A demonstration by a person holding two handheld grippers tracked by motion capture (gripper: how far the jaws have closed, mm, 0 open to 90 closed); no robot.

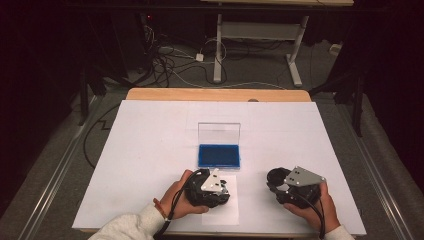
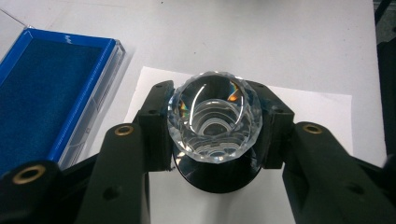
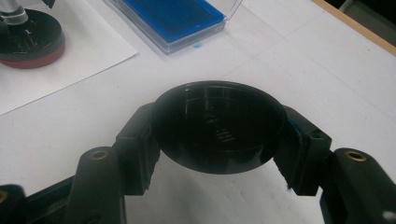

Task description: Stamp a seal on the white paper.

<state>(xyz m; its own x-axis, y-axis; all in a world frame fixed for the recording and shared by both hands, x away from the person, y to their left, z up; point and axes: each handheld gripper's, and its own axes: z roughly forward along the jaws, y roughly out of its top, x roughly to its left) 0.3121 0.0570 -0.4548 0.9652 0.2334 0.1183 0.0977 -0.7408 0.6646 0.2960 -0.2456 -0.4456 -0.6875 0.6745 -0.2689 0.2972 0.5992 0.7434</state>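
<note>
The crystal (image 2: 214, 116), a faceted clear piece with a hollow top, sits clamped between the jaws of the left gripper (image 2: 214, 126), over a round black base (image 2: 215, 179) that shows beneath it; whether crystal and base are joined or merely stacked cannot be told. Both stand on a small paper sheet (image 2: 322, 107) near the front edge of the table (image 1: 150, 130). In the right gripper view the base (image 3: 28, 42) appears as a black disc with a reddish lower rim, standing on the same sheet. The right gripper (image 3: 219, 135) is closed on a black cap (image 3: 219, 128), a shallow round cover held off the table just right of the sheet. Behind the sheet lies an open case (image 1: 218, 155), blue-lined, its clear lid (image 1: 219, 134) standing upright at the far side; the tray is vacant. Judgement: the step in hand appears to be separation or assembly of the crystal and its black parts, with the cap already in the right gripper and the crystal secured in the left. The likely next move is to carry the crystal to the blue tray, which calls for a steady lift clear of the base, a short forward travel, and a gentle release onto the lining. The smooth facets may slip if the grip slackens.
</note>
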